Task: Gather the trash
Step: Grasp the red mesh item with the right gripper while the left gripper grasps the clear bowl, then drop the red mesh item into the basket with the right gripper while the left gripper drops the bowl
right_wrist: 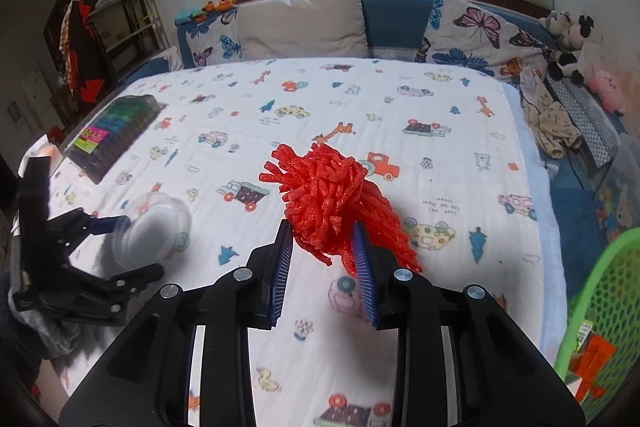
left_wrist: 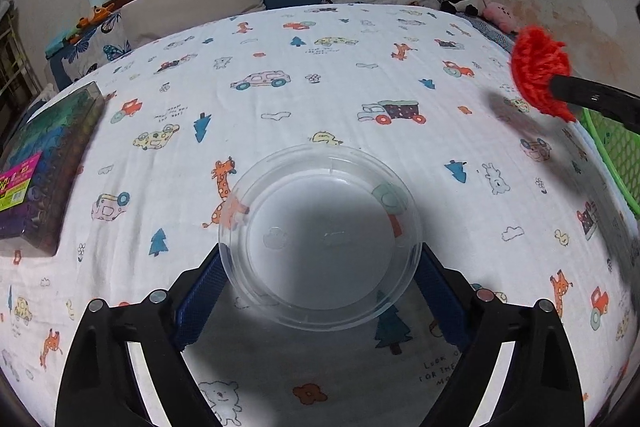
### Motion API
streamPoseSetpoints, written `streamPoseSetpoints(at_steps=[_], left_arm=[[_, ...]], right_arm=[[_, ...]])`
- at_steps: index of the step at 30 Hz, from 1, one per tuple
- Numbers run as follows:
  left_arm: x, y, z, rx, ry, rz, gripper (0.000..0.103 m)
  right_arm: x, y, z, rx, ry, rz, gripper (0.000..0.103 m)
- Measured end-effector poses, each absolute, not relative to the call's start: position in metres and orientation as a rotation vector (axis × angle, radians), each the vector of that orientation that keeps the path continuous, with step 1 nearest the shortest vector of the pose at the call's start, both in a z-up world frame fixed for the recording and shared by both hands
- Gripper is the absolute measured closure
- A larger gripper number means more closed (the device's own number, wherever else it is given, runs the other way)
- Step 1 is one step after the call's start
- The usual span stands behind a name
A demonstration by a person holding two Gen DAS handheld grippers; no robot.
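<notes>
On bed (left_wrist: 280, 107): toy box (left_wrist: 44, 163) left | green basket (right_wrist: 600, 291) right

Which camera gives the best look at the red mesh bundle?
The right wrist view: the red mesh bundle sits centred and large, clamped in the right gripper. The left wrist view shows it small at the right edge.

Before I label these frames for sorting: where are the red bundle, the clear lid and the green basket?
red bundle (right_wrist: 328, 195), right wrist view, middle of the strands.
clear lid (left_wrist: 320, 239), left wrist view, flat centre.
green basket (right_wrist: 600, 291), right wrist view, mesh wall.
</notes>
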State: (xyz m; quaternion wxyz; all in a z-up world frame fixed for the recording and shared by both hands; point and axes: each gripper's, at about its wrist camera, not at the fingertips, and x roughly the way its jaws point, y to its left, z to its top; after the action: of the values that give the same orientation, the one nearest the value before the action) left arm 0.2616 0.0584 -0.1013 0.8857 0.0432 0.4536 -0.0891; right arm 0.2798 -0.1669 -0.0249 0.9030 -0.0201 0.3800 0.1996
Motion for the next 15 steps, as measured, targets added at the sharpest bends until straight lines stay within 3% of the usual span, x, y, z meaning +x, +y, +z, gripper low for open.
streamPoseSetpoints(at_steps=[15], left_arm=[[0.231,0.014,-0.051,0.090,0.814,-0.284,0.016]], right_arm=[[0.221,-0.227,0.002,0.041,0.709,0.309,0.072]])
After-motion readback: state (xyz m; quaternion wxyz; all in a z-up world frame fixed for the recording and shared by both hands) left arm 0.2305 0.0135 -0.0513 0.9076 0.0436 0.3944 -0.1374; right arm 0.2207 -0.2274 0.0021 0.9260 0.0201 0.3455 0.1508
